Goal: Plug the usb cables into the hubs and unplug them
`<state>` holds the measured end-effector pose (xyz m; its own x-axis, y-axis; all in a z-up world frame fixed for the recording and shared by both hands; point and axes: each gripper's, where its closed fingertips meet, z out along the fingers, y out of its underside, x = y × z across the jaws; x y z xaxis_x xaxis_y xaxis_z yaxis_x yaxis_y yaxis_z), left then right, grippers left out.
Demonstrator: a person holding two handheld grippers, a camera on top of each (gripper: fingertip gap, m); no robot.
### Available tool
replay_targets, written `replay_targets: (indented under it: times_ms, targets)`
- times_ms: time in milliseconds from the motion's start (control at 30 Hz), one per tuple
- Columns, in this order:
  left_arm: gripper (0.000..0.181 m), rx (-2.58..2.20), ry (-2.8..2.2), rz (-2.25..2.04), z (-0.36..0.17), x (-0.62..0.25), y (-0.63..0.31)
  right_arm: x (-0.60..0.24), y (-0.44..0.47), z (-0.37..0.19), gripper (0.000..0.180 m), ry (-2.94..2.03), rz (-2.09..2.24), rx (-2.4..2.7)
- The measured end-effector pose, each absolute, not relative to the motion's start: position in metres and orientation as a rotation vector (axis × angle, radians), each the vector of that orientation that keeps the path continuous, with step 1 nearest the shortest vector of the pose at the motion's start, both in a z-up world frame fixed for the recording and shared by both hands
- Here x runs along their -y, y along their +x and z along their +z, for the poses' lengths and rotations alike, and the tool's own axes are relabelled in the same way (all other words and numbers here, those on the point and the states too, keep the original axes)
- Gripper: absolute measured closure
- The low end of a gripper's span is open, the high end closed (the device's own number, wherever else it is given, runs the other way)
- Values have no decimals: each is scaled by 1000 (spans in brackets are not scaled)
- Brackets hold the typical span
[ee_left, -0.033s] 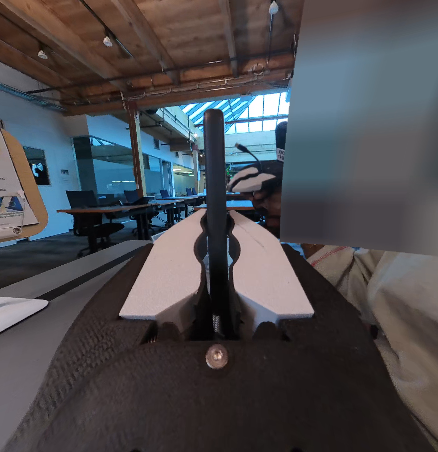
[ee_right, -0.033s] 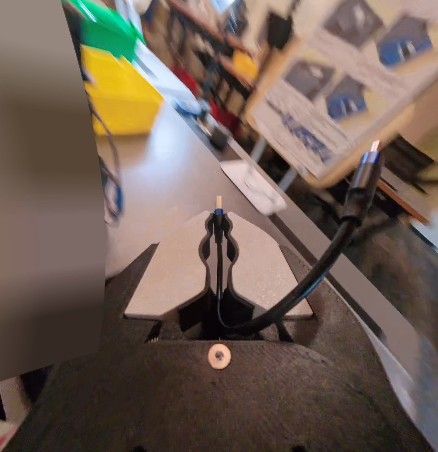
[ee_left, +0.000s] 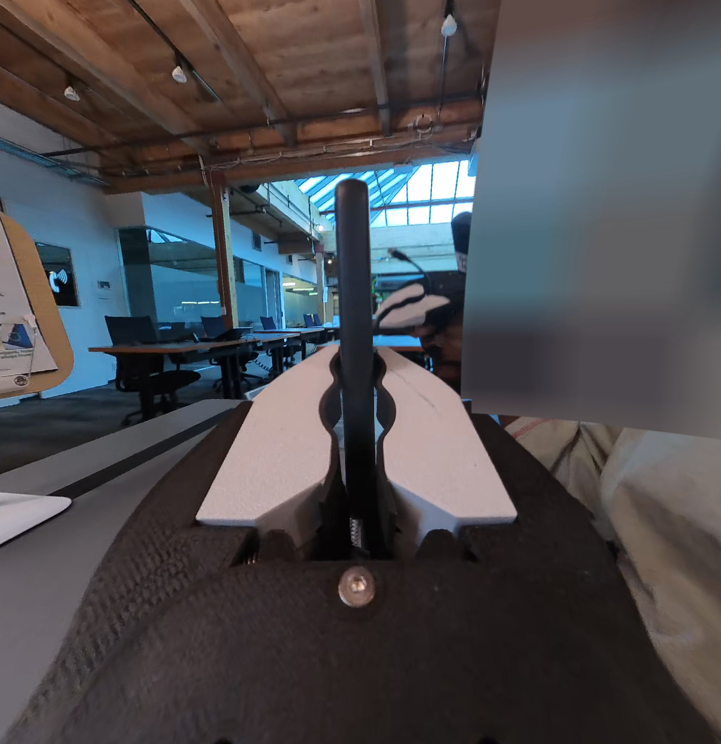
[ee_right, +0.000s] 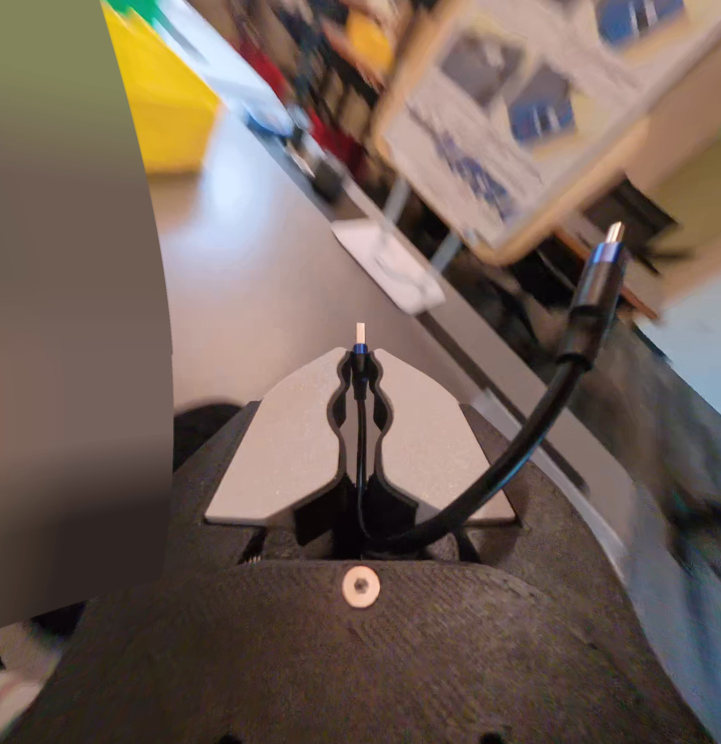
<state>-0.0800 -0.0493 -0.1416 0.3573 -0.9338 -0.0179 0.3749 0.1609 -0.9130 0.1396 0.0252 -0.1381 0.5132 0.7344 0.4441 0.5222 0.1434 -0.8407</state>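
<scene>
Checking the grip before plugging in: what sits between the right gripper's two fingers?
In the right wrist view, the right gripper pinches the usb cable's small plug; its thin lead runs back through the gap.

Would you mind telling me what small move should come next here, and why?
Probably bring the right tool toward the left tool and line the plug up with the hub. The right one is shut on the USB cable with its metal tip poking forward, the other end swinging free; the left is shut on the slim black hub, held upright. No port shows, so align slowly.
</scene>
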Motion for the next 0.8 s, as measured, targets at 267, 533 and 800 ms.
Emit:
replay_targets:
  times_ms: [267, 533, 800]
  targets:
    - [168, -663, -986, -1084, -140, 47, -80, -53, 286, -241, 171, -2262, -220, 915]
    - [168, -649, -1009, -1065, -141, 43, -81, -72, 302, -277, 161, -2373, -244, 927]
    - [168, -647, -1027, -1059, -144, 41, -79, -86, 278, -210, 149, -1995, -306, 872]
